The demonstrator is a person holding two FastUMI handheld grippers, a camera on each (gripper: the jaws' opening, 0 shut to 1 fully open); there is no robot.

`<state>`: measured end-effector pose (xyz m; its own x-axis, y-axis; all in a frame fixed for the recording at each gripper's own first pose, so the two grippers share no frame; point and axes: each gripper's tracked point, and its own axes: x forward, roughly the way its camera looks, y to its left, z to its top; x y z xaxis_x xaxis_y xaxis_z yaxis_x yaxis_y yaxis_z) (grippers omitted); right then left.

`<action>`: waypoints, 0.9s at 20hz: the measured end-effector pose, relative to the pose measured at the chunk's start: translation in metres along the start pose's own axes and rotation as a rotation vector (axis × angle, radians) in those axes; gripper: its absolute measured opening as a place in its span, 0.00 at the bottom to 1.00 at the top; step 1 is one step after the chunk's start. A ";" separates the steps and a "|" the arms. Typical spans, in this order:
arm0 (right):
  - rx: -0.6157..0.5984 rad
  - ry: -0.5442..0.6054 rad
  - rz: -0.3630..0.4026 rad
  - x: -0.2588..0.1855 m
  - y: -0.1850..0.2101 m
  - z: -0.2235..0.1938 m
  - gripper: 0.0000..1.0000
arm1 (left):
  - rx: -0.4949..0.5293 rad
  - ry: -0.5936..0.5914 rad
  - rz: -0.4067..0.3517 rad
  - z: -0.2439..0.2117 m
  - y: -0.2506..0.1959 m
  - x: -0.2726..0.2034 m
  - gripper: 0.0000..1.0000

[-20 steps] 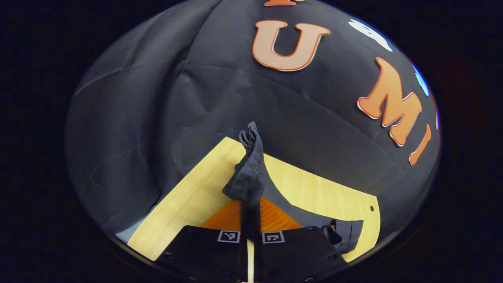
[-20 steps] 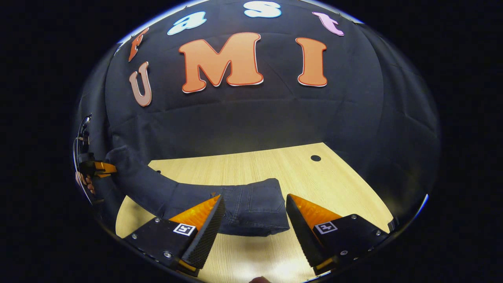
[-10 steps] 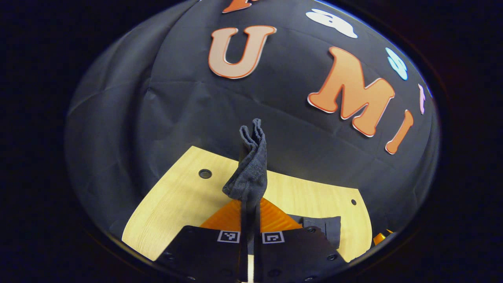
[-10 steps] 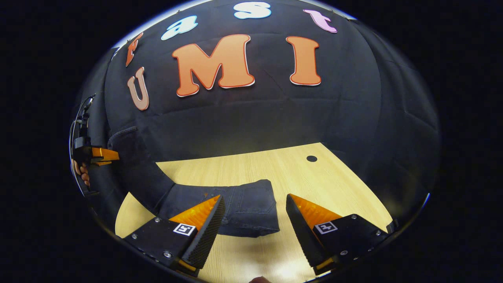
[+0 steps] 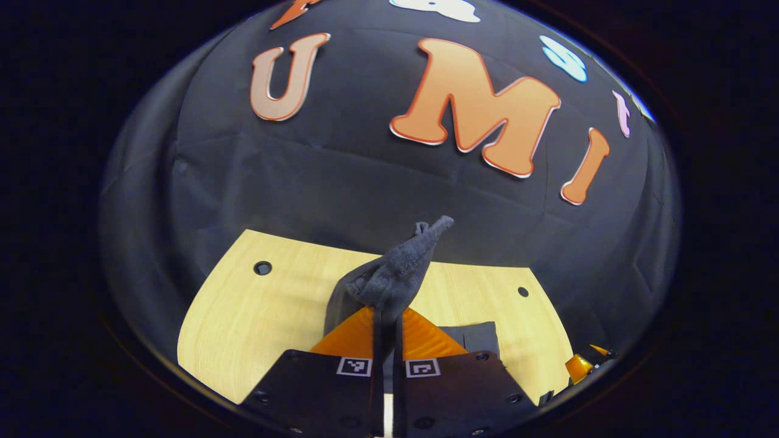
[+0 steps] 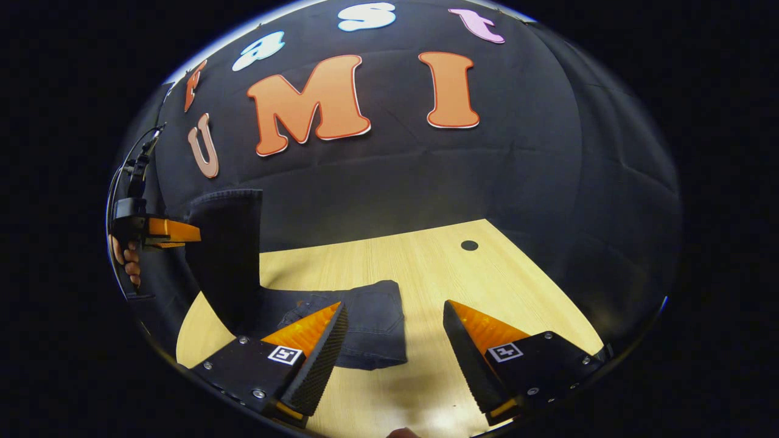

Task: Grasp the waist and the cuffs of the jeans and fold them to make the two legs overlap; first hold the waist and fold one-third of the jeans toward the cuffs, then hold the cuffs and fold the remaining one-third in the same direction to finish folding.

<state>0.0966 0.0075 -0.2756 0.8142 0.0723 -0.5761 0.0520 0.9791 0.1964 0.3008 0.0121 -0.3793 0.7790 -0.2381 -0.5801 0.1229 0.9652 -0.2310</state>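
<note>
Here we had the last fold in hand, as we judged it. In the left gripper view, our left gripper [image 5: 384,316] sat at the bottom centre with its fingers pressed together on a bunched end of the jeans [image 5: 395,277], the dark cloth standing up from the pinch and leaning toward the upper right. We took that end for the cuffs, though the seam was too crumpled to be sure.

In the right gripper view, the same gripper showed at the far left edge, raised, held by a hand [image 6: 126,260], with a band of denim hanging from it down to the table [image 6: 426,261]. The rest of the jeans [image 6: 365,322] lay flat on the wood at lower centre, folded, with a pocket facing up. Our right gripper [image 6: 394,340] hovered low at the bottom of that view, its fingers spread wide and holding nothing; one finger stood in front of the folded part, the other over bare wood to the right.

The waist fold looked done and the cuff third was lifted but not yet laid. The next move called for carrying the pinched end across over the folded stack, lowering it so the edges line up, and only then letting go.
</note>
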 end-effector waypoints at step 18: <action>0.056 0.063 -0.019 0.032 -0.095 -0.011 0.95 | 0.185 0.248 -0.040 -0.108 -0.168 0.093 0.06</action>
<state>0.1119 -0.0814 -0.3215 0.7750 0.0670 -0.6285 0.1012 0.9684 0.2280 0.2862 -0.1837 -0.4790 0.6001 -0.2731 -0.7518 0.2777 0.9526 -0.1243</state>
